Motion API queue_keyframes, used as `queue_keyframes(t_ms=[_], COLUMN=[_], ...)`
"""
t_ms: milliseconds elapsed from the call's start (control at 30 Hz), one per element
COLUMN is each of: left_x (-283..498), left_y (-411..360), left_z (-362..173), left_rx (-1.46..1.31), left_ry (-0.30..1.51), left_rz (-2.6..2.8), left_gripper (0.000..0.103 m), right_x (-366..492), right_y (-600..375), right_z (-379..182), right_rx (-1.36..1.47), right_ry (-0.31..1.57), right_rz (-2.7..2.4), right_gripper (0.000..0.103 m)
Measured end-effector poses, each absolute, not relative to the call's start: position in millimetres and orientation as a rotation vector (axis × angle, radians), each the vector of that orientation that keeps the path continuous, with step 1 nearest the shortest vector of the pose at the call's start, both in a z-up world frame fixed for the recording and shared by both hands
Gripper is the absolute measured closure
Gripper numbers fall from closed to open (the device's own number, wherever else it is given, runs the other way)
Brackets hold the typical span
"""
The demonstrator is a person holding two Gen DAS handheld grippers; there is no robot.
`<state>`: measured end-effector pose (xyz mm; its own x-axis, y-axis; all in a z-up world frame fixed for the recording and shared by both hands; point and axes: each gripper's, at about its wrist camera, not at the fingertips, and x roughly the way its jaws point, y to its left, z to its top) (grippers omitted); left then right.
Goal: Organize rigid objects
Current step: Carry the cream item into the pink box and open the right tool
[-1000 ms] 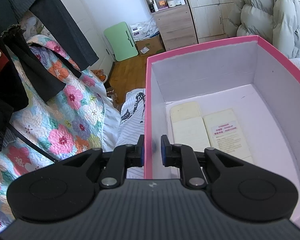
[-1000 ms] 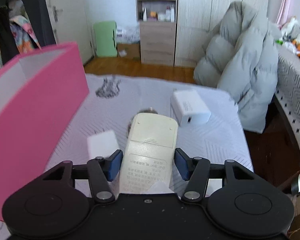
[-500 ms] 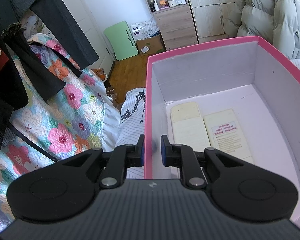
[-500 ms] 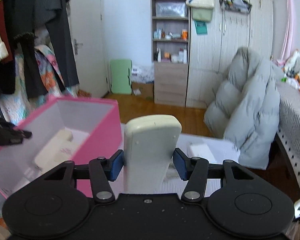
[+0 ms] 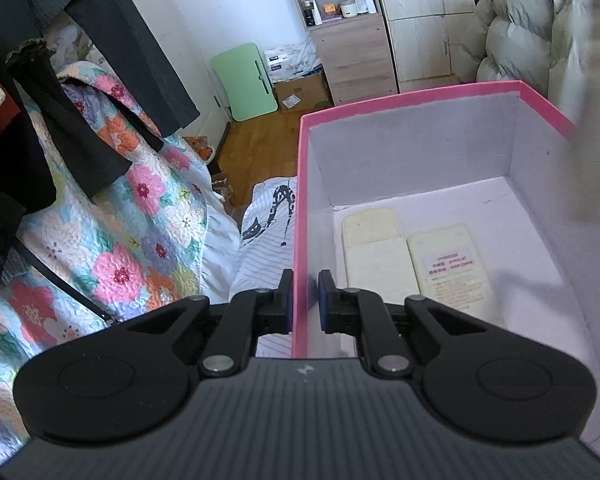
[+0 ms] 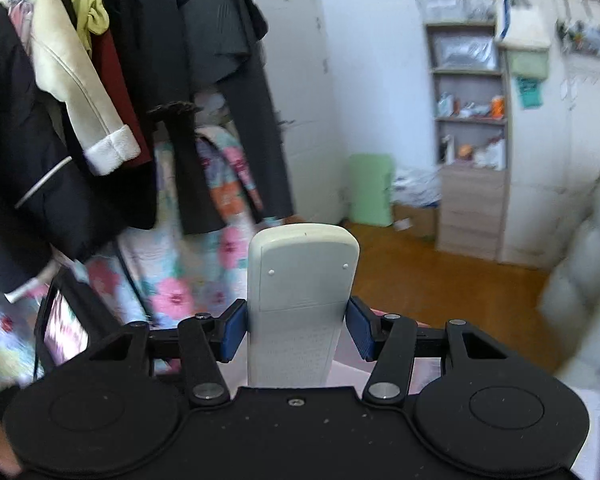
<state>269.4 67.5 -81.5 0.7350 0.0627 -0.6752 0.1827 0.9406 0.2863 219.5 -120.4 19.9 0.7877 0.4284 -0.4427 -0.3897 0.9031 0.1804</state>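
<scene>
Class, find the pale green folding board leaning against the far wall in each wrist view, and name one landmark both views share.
Left wrist view: the pale green folding board stands upper centre-left, beside the door.
Right wrist view: it stands right of centre, above the held remote.
Shared landmark: the open wooden shelf unit with drawers, right of the board in both.

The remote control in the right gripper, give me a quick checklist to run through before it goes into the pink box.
1. Right gripper shut on the remote control: ok, both pads press its sides.
2. Left gripper clamped on the near wall of the pink box: ok.
3. Free floor in the box: ok, bare space to the right of the two cream items lying there.
4. Remote over the box opening: cannot tell, the right wrist view shows no box opening.
5. Path clear of the hanging clothes: cannot tell.
</scene>
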Motion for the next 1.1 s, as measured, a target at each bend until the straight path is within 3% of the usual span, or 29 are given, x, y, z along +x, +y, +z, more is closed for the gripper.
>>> queue_keyframes(t_ms=[267,467,533,633,733,1100], left_x=[267,269,269,269,269,268], left_y=[69,69,70,69,69,70], left_z=[-80,-79,-78,-79,-79,-78], left_rx=[0.335,0.327,0.323,0.324,0.324,0.324], left_ry=[0.738,0.731,0.725,0.724,0.72,0.722], left_rz=[-0.073,-0.076,-0.075,-0.074,-0.073,-0.076], left_gripper=[0.093,0.093,0.093,0.094,0.093,0.093], right_x=[296,288,288,286,290,321], right_y=[-63,-67,-69,-77,-78,-75], right_z=[-39,-70,-72,-78,-85,-110], right_rx=[0.273,0.245,0.181,0.173,0.213,0.476], right_ry=[0.655,0.789,0.905,0.96,1.012,1.175], right_rz=[0.474,0.429,0.405,0.44,0.479,0.56], right_gripper=[0.044,0.046,0.056,0.062,0.08,0.078])
